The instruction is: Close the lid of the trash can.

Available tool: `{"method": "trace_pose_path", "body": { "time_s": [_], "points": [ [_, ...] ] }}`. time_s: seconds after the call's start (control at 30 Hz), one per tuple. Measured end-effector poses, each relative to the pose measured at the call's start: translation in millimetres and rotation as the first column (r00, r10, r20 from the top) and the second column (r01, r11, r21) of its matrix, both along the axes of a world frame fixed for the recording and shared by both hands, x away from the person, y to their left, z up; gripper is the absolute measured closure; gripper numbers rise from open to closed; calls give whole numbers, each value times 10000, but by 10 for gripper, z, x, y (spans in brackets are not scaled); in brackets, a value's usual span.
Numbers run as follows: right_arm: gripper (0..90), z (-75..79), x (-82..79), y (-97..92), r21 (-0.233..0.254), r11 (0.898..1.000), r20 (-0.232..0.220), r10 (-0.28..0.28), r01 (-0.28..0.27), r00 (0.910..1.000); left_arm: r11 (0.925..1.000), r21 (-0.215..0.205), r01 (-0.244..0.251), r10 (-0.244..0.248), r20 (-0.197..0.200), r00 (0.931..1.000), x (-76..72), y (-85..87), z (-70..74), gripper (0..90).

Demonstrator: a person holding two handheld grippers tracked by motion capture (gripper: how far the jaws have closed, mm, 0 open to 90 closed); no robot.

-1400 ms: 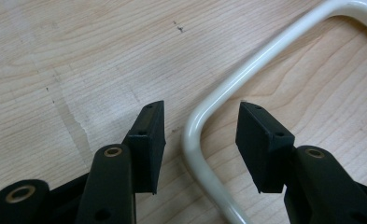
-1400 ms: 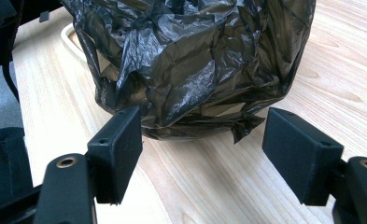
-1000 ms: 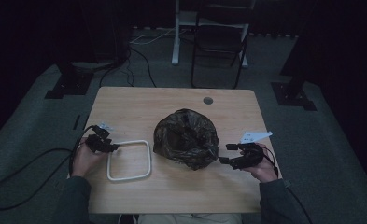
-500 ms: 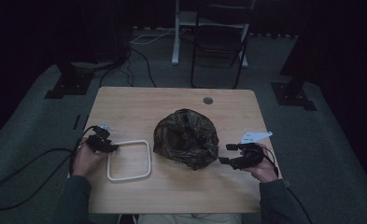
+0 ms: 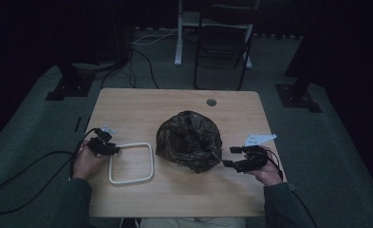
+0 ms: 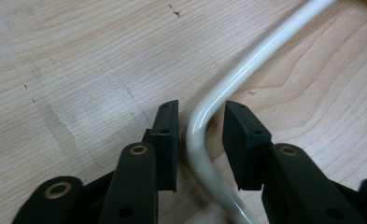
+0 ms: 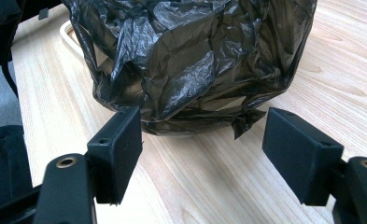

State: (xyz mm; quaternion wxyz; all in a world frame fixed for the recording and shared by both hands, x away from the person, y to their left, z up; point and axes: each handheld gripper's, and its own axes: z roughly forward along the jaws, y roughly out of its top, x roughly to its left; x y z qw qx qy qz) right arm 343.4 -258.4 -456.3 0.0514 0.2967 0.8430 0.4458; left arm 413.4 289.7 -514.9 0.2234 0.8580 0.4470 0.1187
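Left gripper [image 5: 112, 149] at the near-left corner of a white tube frame [image 5: 131, 163], jaws astride the bend and just closing in, tube [image 6: 204, 140] between the pads with a sliver of gap on both sides, so not yet clamped. Frame flat on the wooden table [image 5: 141, 107], a rounded rectangle with its long sides running away from the person, stretching rightward from the left gripper toward a crumpled black plastic bag [image 5: 190, 141] in the middle of the table, just beside it, contact unclear. Right gripper [image 5: 228, 157] just right of the bag, jaws wide apart and empty, pointing at its lower edge [image 7: 195, 123]. Left hand [image 5: 87, 161] plainly nearer the frame; right hand [image 5: 267, 171] nearer the bag. Likely next: squeeze on the corner bend, which needs only a little more closing. Bag contents hidden, its mouth hard to make out in the dim light, far part of the frame cut off in the left gripper view
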Motion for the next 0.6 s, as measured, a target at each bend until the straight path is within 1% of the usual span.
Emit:
{"method": "trace_pose_path", "body": {
  "time_s": [0.23, 0.3, 0.43, 0.47, 0.5, 0.6],
  "points": [
    [279, 2, 0, -8, 25, 10000, 13, -21, 21, 10000, 10000, 47, 14, -14, -11, 10000, -25, 34, 3, 718],
    [279, -1, 1, -6, 23, 10000, 9, -22, 22, 10000, 10000, -9, -9, 9, 8, 10000, -39, 56, 0, 738],
    [279, -8, 4, -3, 0, 10000, -5, -14, 14, 10000, 10000, -43, -32, 32, 58, 10000, -47, 59, -3, 741],
    [279, -11, 4, -1, -7, 10000, -12, -11, 11, 10000, 10000, 41, 2, -2, 36, 10000, -39, 49, 2, 741],
    [279, -14, 6, 2, -13, 10000, -21, -10, 10, 10000, 9999, 103, 6, -7, 36, 10000, -32, 43, 4, 721],
    [280, -21, 10, 2, -24, 10000, -60, -10, 10, 10000, 9997, 44, 223, -223, -58, 9997, -4, 13, 4, 670]
  ]
}}
